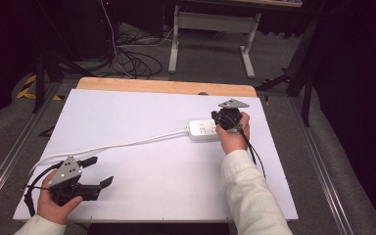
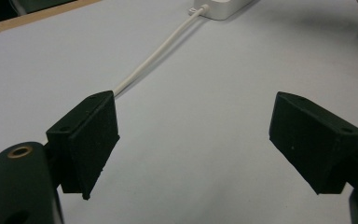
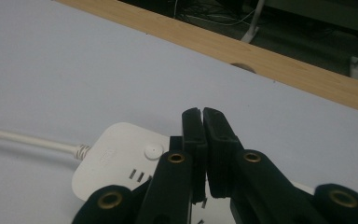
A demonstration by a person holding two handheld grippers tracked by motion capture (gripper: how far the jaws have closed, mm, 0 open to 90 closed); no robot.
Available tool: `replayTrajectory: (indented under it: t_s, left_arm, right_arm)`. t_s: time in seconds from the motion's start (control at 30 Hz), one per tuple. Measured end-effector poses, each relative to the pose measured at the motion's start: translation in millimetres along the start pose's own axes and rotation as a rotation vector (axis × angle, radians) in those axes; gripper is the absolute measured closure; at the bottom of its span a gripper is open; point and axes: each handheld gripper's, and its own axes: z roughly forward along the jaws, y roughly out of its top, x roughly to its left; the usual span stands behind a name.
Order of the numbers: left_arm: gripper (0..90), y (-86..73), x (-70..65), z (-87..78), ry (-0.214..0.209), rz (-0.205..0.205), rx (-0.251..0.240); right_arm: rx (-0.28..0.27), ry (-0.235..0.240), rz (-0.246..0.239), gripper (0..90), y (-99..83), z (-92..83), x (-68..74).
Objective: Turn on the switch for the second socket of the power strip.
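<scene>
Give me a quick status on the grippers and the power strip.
Left gripper open, nothing between jaws. Right gripper shut, empty, above power strip. Strip flat on table, cord trailing. Nothing in the way.

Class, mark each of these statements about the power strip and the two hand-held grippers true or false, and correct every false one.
1. The left hand-held gripper has its jaws wide apart. True.
2. The right hand-held gripper is open. False: its jaws are shut together, with nothing seen between them.
3. The power strip is black. False: it is white.
4. The white cable runs from the power strip toward the left side of the table. True.
5. The left hand-held gripper holds the cable. False: nothing lies between its jaws.
</scene>
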Motion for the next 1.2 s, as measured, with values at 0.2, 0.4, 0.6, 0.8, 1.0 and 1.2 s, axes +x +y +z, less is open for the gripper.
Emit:
replayTrajectory:
  t_s: [0.2,0.4,0.6,0.8,1.0,1.2]
  left_arm:
    - [16.1,0.1,-0.1,0.1,0.0,0.0,0.0]
    - [16.1,0.0,-0.2,0.1,0.0,-0.002,0.0]
    - [16.1,0.1,0.0,0.2,0.0,0.0,0.0]
    - [16.1,0.1,-0.4,-0.3,0.001,-0.001,0.001]
    - [16.1,0.1,-0.5,-0.3,0.001,0.0,0.0]
    - [16.1,0.1,-0.5,-0.2,0.003,0.0,0.001]
  right_arm:
    - [-0.011,0.007,0.017,88.4,1.5,-8.6,-2.5]
    - [-0.031,0.017,-0.006,87.5,4.6,-17.7,0.2]
    - [-0.043,0.03,0.011,86.0,4.4,-24.8,-1.3]
    - [-0.059,0.031,-0.002,84.6,5.3,-31.5,-1.4]
    - [-0.079,0.062,0.012,73.7,4.8,-39.1,0.4]
    - [-0.107,0.102,0.02,55.3,4.4,-56.5,2.1]
